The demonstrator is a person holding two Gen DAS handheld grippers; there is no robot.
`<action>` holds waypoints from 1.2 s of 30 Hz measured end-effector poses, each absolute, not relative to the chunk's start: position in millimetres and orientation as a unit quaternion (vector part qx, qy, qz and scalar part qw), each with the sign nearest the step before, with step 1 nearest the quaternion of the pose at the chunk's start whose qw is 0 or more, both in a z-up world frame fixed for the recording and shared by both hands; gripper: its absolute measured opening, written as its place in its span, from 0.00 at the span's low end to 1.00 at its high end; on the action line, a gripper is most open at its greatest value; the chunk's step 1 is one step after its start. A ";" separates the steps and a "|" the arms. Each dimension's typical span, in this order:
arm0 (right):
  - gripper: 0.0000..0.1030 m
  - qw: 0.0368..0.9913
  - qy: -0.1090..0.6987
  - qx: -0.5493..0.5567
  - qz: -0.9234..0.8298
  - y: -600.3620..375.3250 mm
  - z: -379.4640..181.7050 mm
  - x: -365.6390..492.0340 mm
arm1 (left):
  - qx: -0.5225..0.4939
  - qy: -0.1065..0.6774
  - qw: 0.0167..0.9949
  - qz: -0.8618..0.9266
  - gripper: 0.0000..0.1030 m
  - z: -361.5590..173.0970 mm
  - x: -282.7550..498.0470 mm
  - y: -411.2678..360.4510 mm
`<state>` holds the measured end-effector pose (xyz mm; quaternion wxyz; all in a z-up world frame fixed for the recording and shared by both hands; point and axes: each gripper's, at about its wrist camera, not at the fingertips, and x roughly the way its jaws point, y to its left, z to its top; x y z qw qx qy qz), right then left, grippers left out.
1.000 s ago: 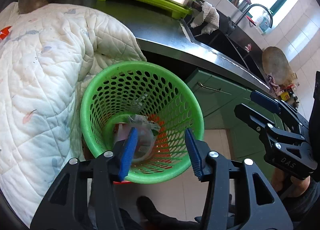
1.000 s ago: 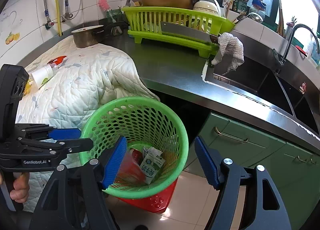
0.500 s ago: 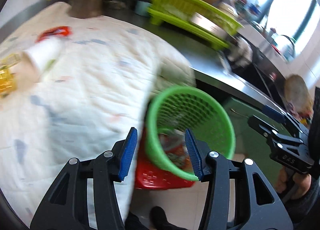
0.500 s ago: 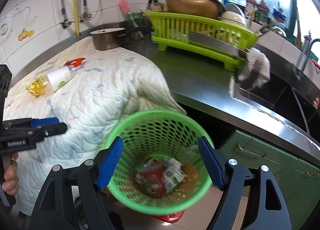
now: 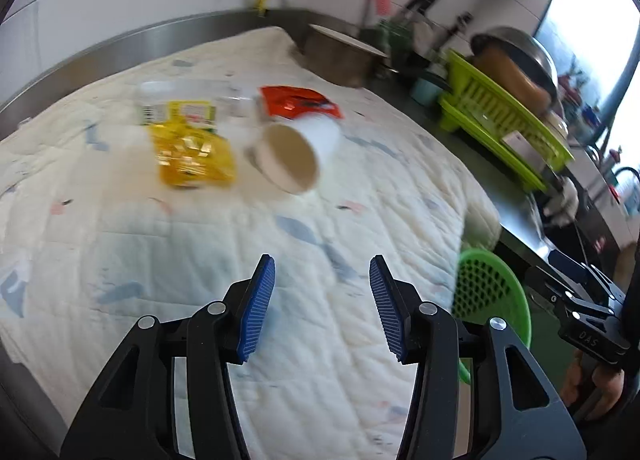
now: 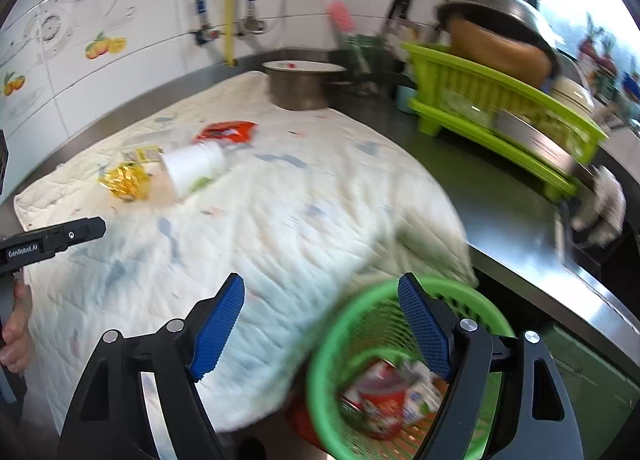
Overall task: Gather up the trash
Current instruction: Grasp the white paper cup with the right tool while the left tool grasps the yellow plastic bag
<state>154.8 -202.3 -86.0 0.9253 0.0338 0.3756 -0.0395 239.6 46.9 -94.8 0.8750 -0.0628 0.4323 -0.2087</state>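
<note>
Left tool (image 5: pixel 322 300): partly open, empty, touching nothing, above quilt (image 5: pixel 200 260) on surface.
Right tool (image 6: pixel 320 324): wide, empty, over quilt edge and green basket (image 6: pixel 332 340).
Trash ahead of left tool: white cup (image 5: pixel 294 152) on its side, yellow wrapper (image 5: pixel 192 156), red packet (image 5: pixel 300 102).
Basket: below right tool's right-hand finger, trash inside.

White quilted cloth (image 5: pixel 360 188) w/ pastel specks, green perforated basket (image 6: pixel 344 320), yellow wrapper (image 5: pixel 192 156), red packet (image 5: pixel 300 102).
</note>
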 end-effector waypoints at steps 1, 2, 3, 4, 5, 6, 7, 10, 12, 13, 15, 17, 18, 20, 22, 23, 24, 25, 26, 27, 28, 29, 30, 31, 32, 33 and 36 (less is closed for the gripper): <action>0.74 0.926 0.375 0.031 -0.034 -194.2 -85.2 162.0 | -0.068 0.431 0.877 -0.202 0.48 -94.8 242.9 56.7; 0.74 0.927 0.373 0.028 -0.027 -183.9 -84.3 171.2 | -0.071 0.430 0.878 -0.196 0.48 -95.4 245.5 64.3; 0.74 0.928 0.371 0.025 -0.020 -174.1 -83.6 179.1 | -0.074 0.430 0.879 -0.190 0.48 -96.3 247.6 72.3; 0.74 0.928 0.370 0.023 -0.015 -166.9 -83.7 185.2 | -0.078 0.430 0.881 -0.183 0.48 -97.3 250.4 81.3; 0.74 0.929 0.370 0.020 -0.008 -155.0 -83.9 195.5 | -0.083 0.430 0.881 -0.177 0.48 -98.3 253.3 90.3; 0.74 0.929 0.370 0.019 -0.003 -148.0 -84.2 201.6 | -0.088 0.430 0.882 -0.170 0.48 -99.2 256.6 99.3; 0.74 0.929 0.370 0.018 0.004 -138.5 -84.7 208.9 | -0.091 0.430 0.883 -0.167 0.48 -100.0 257.9 105.1; 0.74 0.930 0.368 0.007 0.017 -108.9 -86.6 232.2 | -0.099 0.429 0.885 -0.155 0.48 -101.1 262.7 125.1; 0.74 0.928 0.371 0.000 0.016 -92.4 -90.0 248.5 | -0.104 0.428 0.886 -0.149 0.48 -101.0 267.2 138.1; 0.74 0.928 0.371 0.000 0.016 -88.8 -91.5 253.2 | -0.107 0.427 0.886 -0.147 0.48 -100.7 269.2 140.7; 0.74 0.928 0.373 -0.003 0.015 -77.5 -95.6 267.2 | -0.113 0.426 0.886 -0.143 0.48 -101.4 274.7 149.8; 0.74 0.925 0.379 -0.003 0.011 -69.6 -101.8 282.8 | -0.117 0.427 0.885 -0.142 0.48 -103.5 280.8 155.1; 0.73 0.924 0.382 -0.004 0.009 -66.5 -104.7 288.7 | -0.118 0.429 0.884 -0.141 0.48 -104.3 284.1 156.7; 0.72 0.922 0.387 -0.005 0.004 -61.2 -109.0 299.4 | -0.124 0.431 0.882 -0.142 0.48 -106.1 291.2 158.4; 0.72 0.921 0.390 -0.003 -0.001 -59.0 -113.2 310.1 | -0.131 0.433 0.880 -0.146 0.48 -107.2 297.9 158.5; 0.71 0.920 0.393 -0.004 -0.005 -58.4 -115.7 315.8 | -0.134 0.434 0.879 -0.148 0.48 -107.2 302.6 157.5; 0.70 0.919 0.395 -0.003 -0.007 -58.5 -117.9 319.2 | -0.136 0.434 0.878 -0.148 0.48 -107.3 306.9 156.1; 0.68 0.918 0.397 -0.001 -0.009 -58.6 -120.0 323.2 | -0.137 0.434 0.878 -0.149 0.48 -107.1 311.2 153.8; 0.68 0.917 0.399 0.000 -0.014 -59.2 -122.4 327.9 | -0.137 0.433 0.878 -0.151 0.48 -106.9 316.0 150.6; 0.67 0.916 0.402 0.002 -0.017 -60.8 -124.3 331.5 | -0.135 0.433 0.878 -0.153 0.48 -107.0 321.0 146.6; 0.66 0.915 0.403 0.004 -0.020 -61.4 -125.7 333.9 | -0.135 0.434 0.877 -0.153 0.48 -107.7 325.0 143.5; 0.65 0.914 0.404 0.008 -0.022 -62.2 -126.8 335.6 | -0.138 0.437 0.875 -0.154 0.48 -109.3 329.6 140.6; 0.65 0.914 0.405 0.010 -0.023 -63.4 -127.6 337.2 | -0.140 0.439 0.874 -0.155 0.48 -110.8 333.5 138.6; 0.64 0.914 0.405 0.010 -0.026 -64.0 -128.1 337.8 | -0.142 0.442 0.872 -0.154 0.48 -113.1 337.9 135.9; 0.63 0.914 0.405 0.010 -0.028 -64.7 -128.5 338.1 | -0.144 0.445 0.871 -0.153 0.48 -115.6 341.7 133.4; 0.63 0.914 0.405 0.011 -0.029 -66.0 -129.3 338.8 | -0.146 0.447 0.869 -0.153 0.48 -117.6 344.9 131.5; 0.58 0.913 0.406 0.013 -0.033 -68.7 -131.0 340.0 | -0.149 0.453 0.865 -0.155 0.47 -124.1 353.8 125.8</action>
